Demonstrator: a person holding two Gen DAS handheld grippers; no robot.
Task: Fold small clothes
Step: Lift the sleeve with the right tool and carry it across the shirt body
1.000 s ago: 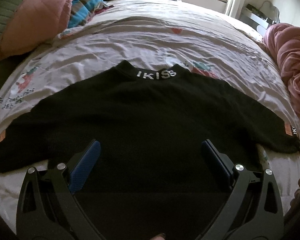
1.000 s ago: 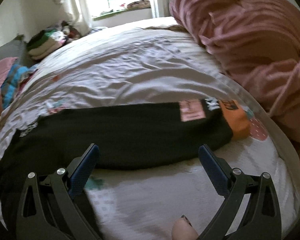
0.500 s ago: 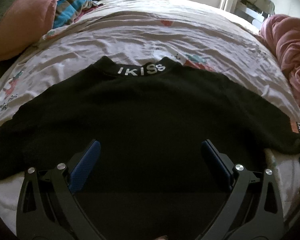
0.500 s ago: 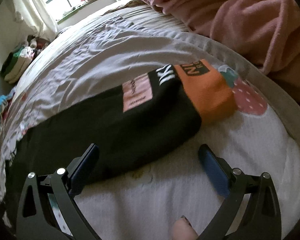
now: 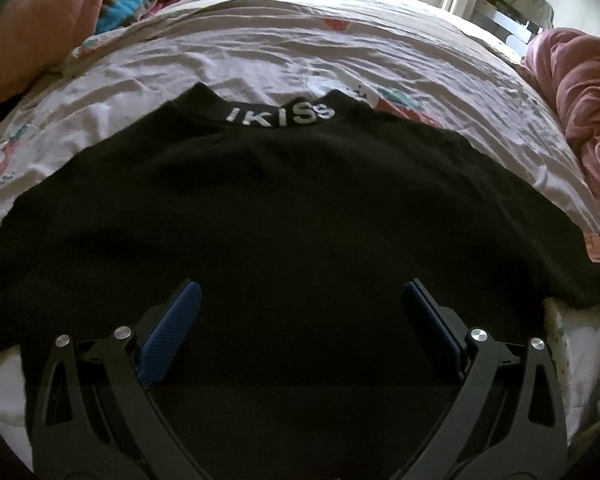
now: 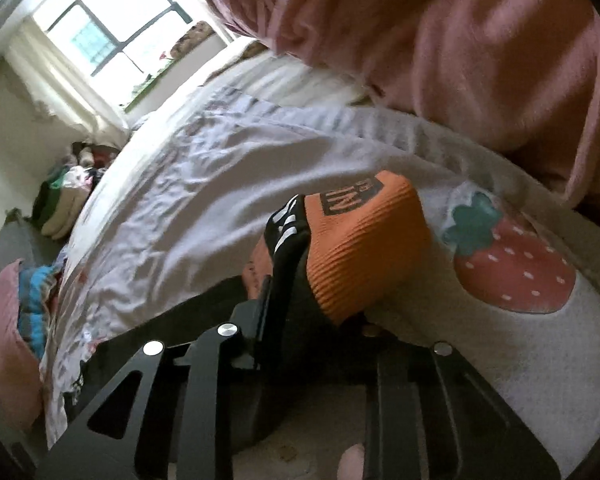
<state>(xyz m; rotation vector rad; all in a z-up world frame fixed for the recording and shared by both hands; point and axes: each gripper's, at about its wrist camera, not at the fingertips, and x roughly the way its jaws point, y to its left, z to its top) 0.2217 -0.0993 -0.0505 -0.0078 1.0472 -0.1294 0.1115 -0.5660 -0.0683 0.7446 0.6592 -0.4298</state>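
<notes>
A black sweater (image 5: 292,200) lies spread flat on the bed sheet (image 5: 300,48), its collar (image 5: 280,116) lettered in white at the far side. My left gripper (image 5: 300,292) hovers open just over the sweater's lower body, with nothing between its blue pads. In the right wrist view, my right gripper (image 6: 316,292) is rolled to one side at the end of the right sleeve (image 6: 220,300). Its jaws are closing, and they pinch the fabric where the black sleeve meets the orange ribbed cuff (image 6: 364,240). The lower finger is hidden under the cuff.
A heaped pink blanket (image 6: 460,60) lies along the bed's right side, close to the cuff. Pillows (image 5: 32,20) and a striped cloth sit at the far left. Folded clothes (image 6: 60,208) are piled near the window (image 6: 112,36). A strawberry print (image 6: 512,268) marks the sheet.
My right gripper slid to the sleeve end, rolled sideways and closed from wide open onto the cuff area. My left gripper sank slightly toward the sweater and stayed open.
</notes>
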